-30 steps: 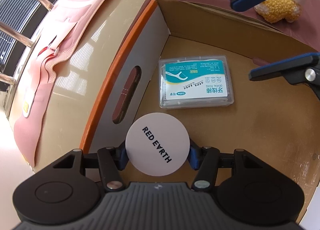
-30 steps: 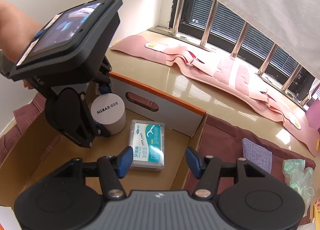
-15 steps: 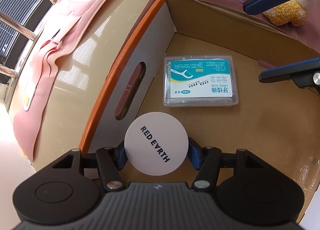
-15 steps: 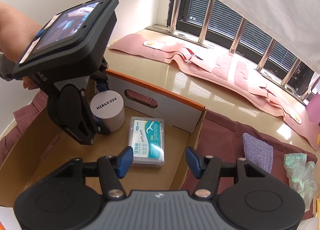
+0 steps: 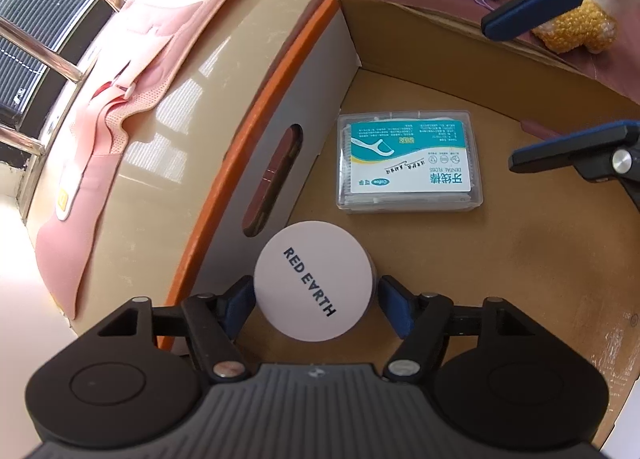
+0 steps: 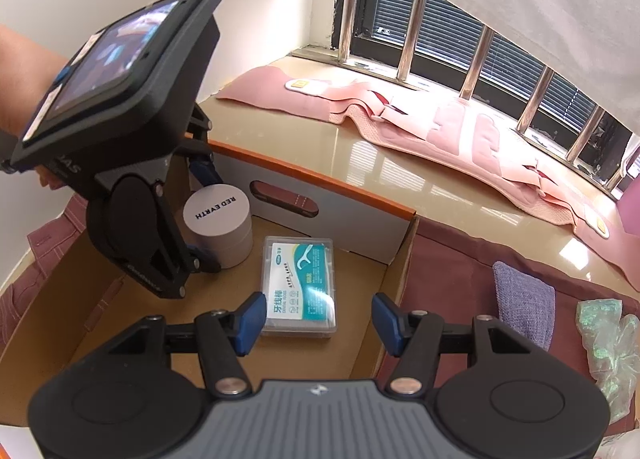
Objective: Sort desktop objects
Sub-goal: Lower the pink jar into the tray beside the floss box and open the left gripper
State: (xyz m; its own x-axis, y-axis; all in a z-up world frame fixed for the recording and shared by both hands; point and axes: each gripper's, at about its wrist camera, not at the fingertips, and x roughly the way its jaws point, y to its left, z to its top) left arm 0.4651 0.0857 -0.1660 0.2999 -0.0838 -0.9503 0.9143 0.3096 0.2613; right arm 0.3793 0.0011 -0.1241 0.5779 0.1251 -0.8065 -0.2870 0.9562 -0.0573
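Note:
A white round jar (image 5: pixel 315 280) marked RED EARTH stands on the floor of a cardboard box (image 5: pixel 532 259), near its white wall. My left gripper (image 5: pixel 316 305) is around the jar with the blue pads a little apart from its sides, open. The jar also shows in the right wrist view (image 6: pixel 219 225), with the left gripper (image 6: pixel 200 215) beside it. A clear box of dental floss picks (image 5: pixel 408 161) lies flat in the box, also in the right wrist view (image 6: pixel 299 285). My right gripper (image 6: pixel 319 318) is open and empty above the box's near edge.
Outside the box on a maroon cloth (image 6: pixel 452 271) lie a purple pouch (image 6: pixel 524 305), a green plastic bag (image 6: pixel 608 335) and a yellow knitted toy (image 5: pixel 576 29). A pink garment (image 6: pixel 420 115) lies along the beige sill by the barred window.
My left gripper's pads have come off the jar's sides and the jar now rests on the box floor. The right gripper has stayed open with little movement.

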